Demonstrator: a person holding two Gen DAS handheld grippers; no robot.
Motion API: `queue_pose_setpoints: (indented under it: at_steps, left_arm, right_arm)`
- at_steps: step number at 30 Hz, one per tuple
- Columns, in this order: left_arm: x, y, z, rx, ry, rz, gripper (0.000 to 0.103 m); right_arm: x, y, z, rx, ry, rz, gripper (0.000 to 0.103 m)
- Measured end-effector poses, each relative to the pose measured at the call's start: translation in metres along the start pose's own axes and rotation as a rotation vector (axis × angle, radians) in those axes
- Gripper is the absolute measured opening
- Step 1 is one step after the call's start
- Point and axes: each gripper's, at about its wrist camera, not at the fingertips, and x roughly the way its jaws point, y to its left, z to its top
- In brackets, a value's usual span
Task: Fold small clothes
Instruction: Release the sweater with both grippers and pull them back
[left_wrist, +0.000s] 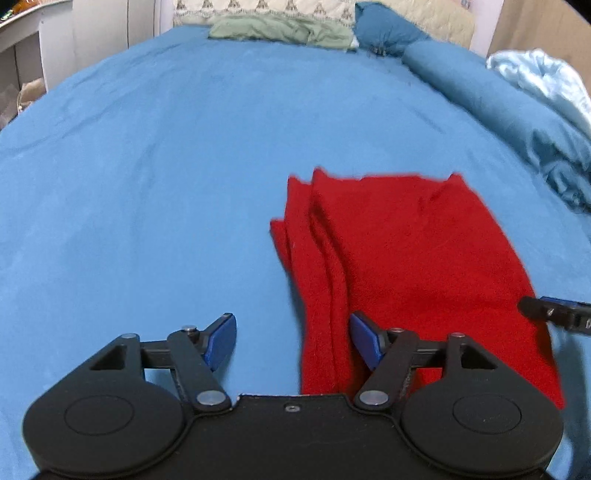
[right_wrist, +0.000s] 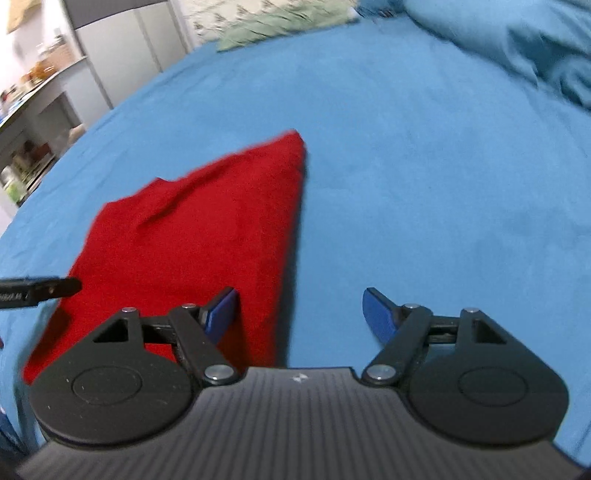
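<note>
Gaping wide, left gripper (left_wrist: 293, 341) holds nothing; its right blue pad sits over the left folded edge of the red garment (left_wrist: 406, 266), left pad over bare blue bedsheet (left_wrist: 147, 184). Right gripper (right_wrist: 299, 314) jaws also wide and empty, left pad above the garment's right edge, right pad over sheet. Garment lies folded flat on the bed between both grippers. Each gripper's tip pokes into the other's view; lettering on it too small to read. Farther off: green cloth (left_wrist: 280, 31), patterned pillow (left_wrist: 266, 9), rumpled blue duvet (left_wrist: 517, 110).
</note>
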Motion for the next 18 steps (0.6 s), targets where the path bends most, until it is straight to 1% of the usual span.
queue_pose_setpoints:
  at_steps: [2,4,6,8,11,14,17,18]
  left_arm:
    - [0.008,-0.002,-0.004,0.024,0.006,0.021,0.075]
    - [0.009,-0.001,-0.005,0.028,0.001,0.030,0.077]
    - [0.005,-0.001,-0.003,0.027,0.003,0.037,0.077]
    - [-0.006,-0.002,-0.001,0.021,-0.012,0.041,0.075]
    - [-0.035,-0.006,0.001,0.021,-0.064,0.043,0.075]
    - [-0.077,-0.012,0.003,0.017,-0.127,0.041,0.077]
    - [-0.125,-0.023,0.002,0.025,-0.192,0.063,0.090]
    - [-0.142,-0.027,0.001,0.030,-0.213,0.067,0.098]
  right_arm:
    - [0.005,-0.010,-0.006,0.029,-0.007,0.004,0.093]
    - [0.008,-0.008,-0.010,0.019,-0.020,-0.007,0.094]
    - [0.007,-0.004,-0.009,0.003,-0.024,-0.012,0.094]
    - [0.001,-0.004,-0.005,0.004,-0.031,0.000,0.094]
    - [-0.028,-0.003,-0.003,0.003,-0.076,0.004,0.095]
    - [-0.069,0.005,0.001,-0.007,-0.121,0.015,0.098]
    - [-0.118,0.021,0.003,-0.020,-0.150,0.018,0.103]
    - [-0.132,0.028,0.004,-0.029,-0.160,0.012,0.103]
